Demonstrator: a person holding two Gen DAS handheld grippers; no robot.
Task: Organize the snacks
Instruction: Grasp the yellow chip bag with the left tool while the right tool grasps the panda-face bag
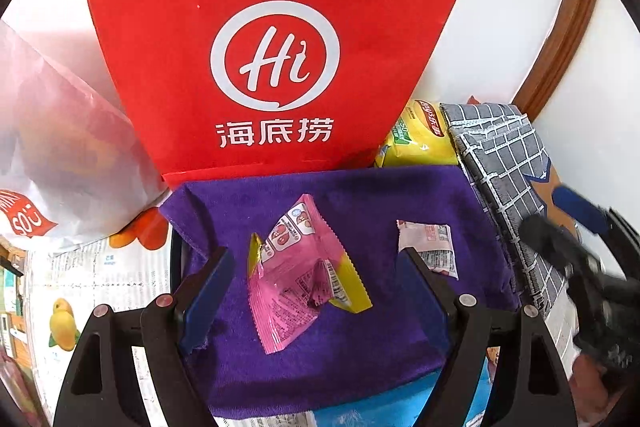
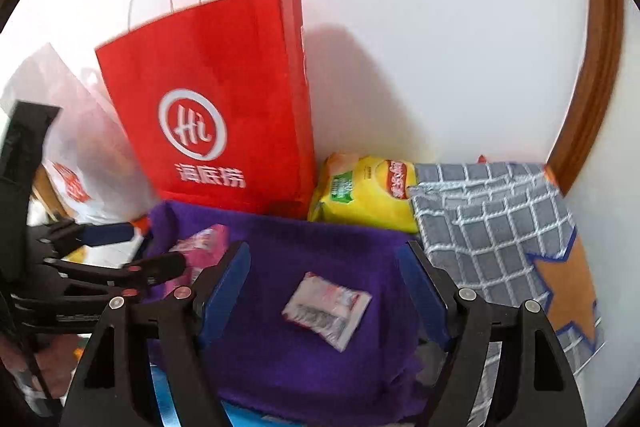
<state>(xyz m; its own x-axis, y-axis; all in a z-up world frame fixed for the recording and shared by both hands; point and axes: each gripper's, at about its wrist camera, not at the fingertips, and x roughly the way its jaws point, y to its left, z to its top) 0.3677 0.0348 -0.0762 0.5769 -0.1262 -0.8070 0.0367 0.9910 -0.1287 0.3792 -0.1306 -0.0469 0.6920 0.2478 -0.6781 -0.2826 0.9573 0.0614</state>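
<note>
Both pairs of fingers stand spread and empty, the left gripper [image 1: 316, 267] over a pink snack packet [image 1: 298, 269] on the purple cloth [image 1: 360, 203], the right gripper [image 2: 328, 287] over a small white packet [image 2: 326, 309], a red paper bag [image 1: 276, 39] at twelve o'clock, a yellow chip bag [image 2: 368, 193] at one.

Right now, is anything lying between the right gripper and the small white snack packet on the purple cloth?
Nothing visible. The right gripper is open above the purple cloth, and the white packet lies alone between its fingers' line of approach. The pink snack packet sits apart to its left, under the open left gripper.
</note>
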